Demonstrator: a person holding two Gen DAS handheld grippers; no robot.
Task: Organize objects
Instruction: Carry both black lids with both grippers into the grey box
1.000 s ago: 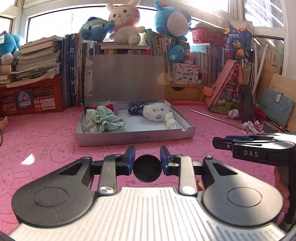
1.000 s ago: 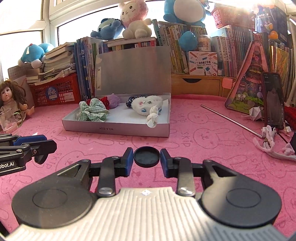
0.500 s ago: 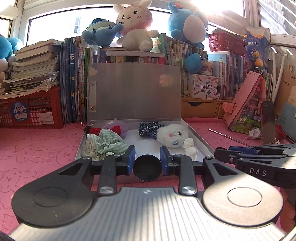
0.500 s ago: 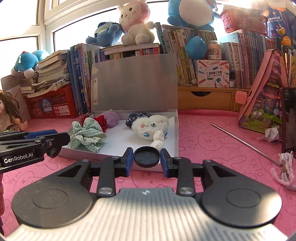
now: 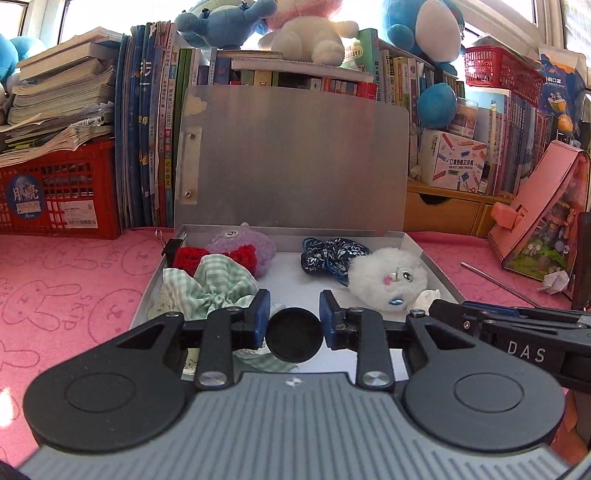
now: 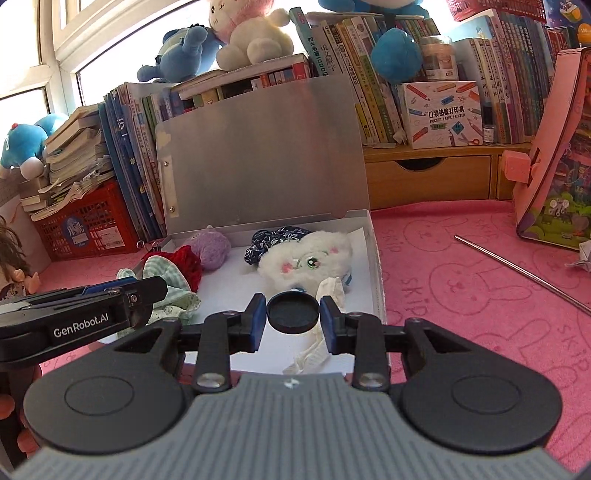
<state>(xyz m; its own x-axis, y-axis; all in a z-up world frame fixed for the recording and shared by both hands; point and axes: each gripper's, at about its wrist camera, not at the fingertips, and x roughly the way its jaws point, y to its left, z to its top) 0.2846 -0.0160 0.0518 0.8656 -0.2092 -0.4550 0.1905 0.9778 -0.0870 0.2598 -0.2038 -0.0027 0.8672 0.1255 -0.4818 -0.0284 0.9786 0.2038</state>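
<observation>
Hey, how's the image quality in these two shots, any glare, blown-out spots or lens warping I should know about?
Left wrist view: the window behind the plush toys is blown out, the books are backlit and dark, and the open metal box stays sharp. Right wrist view: the window is washed out too, and fisheye bending tilts the bookshelf at the edges.

Your left gripper (image 5: 293, 319) points forward and slightly down, its blue pads (image 5: 261, 317) clamped on a round black disc. Your right gripper (image 6: 293, 319) sits at its 3 o'clock, tilted the same way, jaws likewise closed on a black disc.
</observation>
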